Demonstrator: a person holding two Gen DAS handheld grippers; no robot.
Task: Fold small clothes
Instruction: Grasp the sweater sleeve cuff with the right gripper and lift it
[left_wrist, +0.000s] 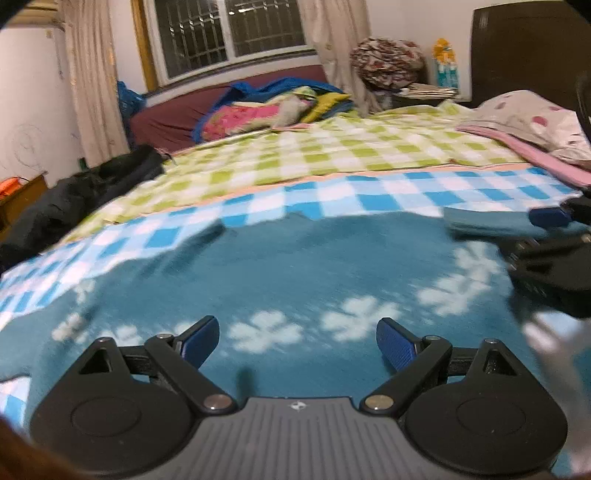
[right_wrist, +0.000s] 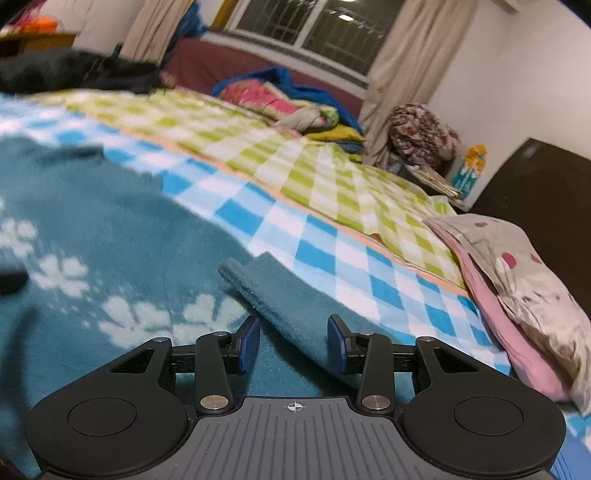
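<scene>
While motion blur smears most of both views, the teal garment (left_wrist: 280, 266) with white flower prints lies spread flat on the bed, filling the lower half of the left wrist view; its near edge is cut off by the gripper body. A folded-over teal flap (right_wrist: 291, 306) runs from about 10 o'clock toward 5 o'clock in the right wrist view, passing between the right gripper (right_wrist: 293, 341) fingers. Jaws there are partly apart with fabric in the gap; pads don't visibly press it, so grip on cloth can't be confirmed. Left gripper (left_wrist: 297, 341) hovers over the garment, jaws spread wide, nothing between them. At 3 o'clock in the left view the right gripper shows as a dark blurred shape, partly cut by the frame, tips at the flap's end.

Under the garment: blue-and-white checked sheet (left_wrist: 369, 195), then green checked sheet (left_wrist: 332, 151) at 12 o'clock. Pillow (right_wrist: 517, 280) with red dots at 3 o'clock in the right view, pink cloth beneath it. Pile of bright bedding (left_wrist: 266, 110) at 12 o'clock, dark clothing (left_wrist: 74, 195) at 9 o'clock, too blurred to identify. Window (left_wrist: 229, 33) and curtains behind.
</scene>
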